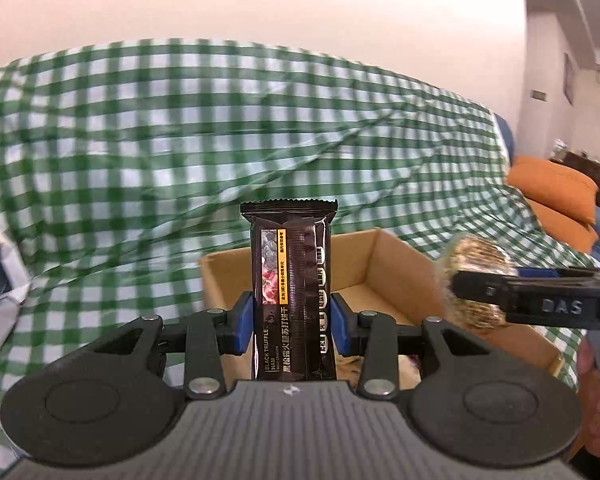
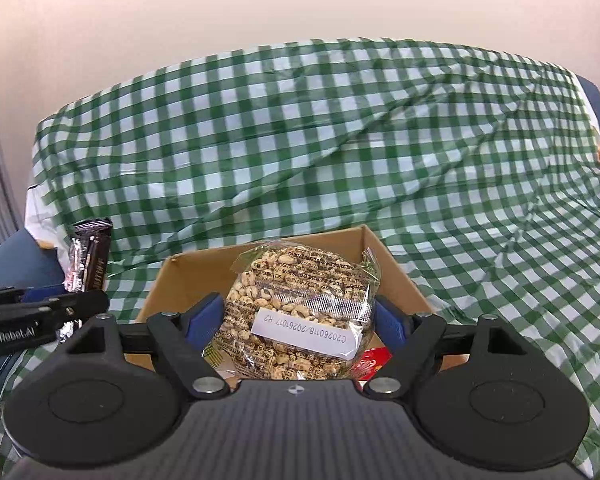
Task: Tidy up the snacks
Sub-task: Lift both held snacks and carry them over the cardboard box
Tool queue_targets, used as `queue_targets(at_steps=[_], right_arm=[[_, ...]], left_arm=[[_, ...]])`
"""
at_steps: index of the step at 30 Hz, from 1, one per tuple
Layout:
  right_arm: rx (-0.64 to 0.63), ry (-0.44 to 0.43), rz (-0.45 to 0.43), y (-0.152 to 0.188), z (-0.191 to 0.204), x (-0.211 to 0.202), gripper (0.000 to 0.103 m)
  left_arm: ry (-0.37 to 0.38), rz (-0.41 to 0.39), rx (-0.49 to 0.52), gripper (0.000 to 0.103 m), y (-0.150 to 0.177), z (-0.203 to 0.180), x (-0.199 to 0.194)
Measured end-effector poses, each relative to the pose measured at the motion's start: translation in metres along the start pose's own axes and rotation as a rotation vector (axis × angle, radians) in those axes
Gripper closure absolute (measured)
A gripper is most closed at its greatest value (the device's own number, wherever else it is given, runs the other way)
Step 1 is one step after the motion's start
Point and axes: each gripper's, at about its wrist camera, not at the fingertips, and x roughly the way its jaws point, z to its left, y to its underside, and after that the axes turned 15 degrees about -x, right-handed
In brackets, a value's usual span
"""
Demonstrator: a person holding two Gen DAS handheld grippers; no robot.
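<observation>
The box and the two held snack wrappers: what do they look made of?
Box: plain brown cardboard, matte, with raw cut edges. Black cracker packet: glossy printed plastic or foil film, with a serrated end seal. Puffed-grain cake wrapper: clear crinkly plastic film, contents showing through.

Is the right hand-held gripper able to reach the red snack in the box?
Probably not yet. The right hand-held gripper is already full with the puffed grain cake, which hangs right over the red snack in the cardboard box.

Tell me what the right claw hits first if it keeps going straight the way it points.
Probably the cardboard box: the right claw, shut on the puffed-grain pack, points down into the box's open top, so the pack would likely meet the inside first. Depth is unclear.
</observation>
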Motion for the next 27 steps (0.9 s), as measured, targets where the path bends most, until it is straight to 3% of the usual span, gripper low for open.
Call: queue_targets(at_steps=[5, 27], right_arm=[[0.018, 0.021, 0.028, 0.001, -0.003, 0.009, 0.022], [0.051, 0.075, 0.076, 0.006, -0.010, 0.024, 0.022]], left_arm=[[0.022, 0.009, 0.050, 0.060, 0.008, -0.016, 0.014], [0.061, -0.005, 0.026, 0.060, 0.005, -0.024, 0.032]])
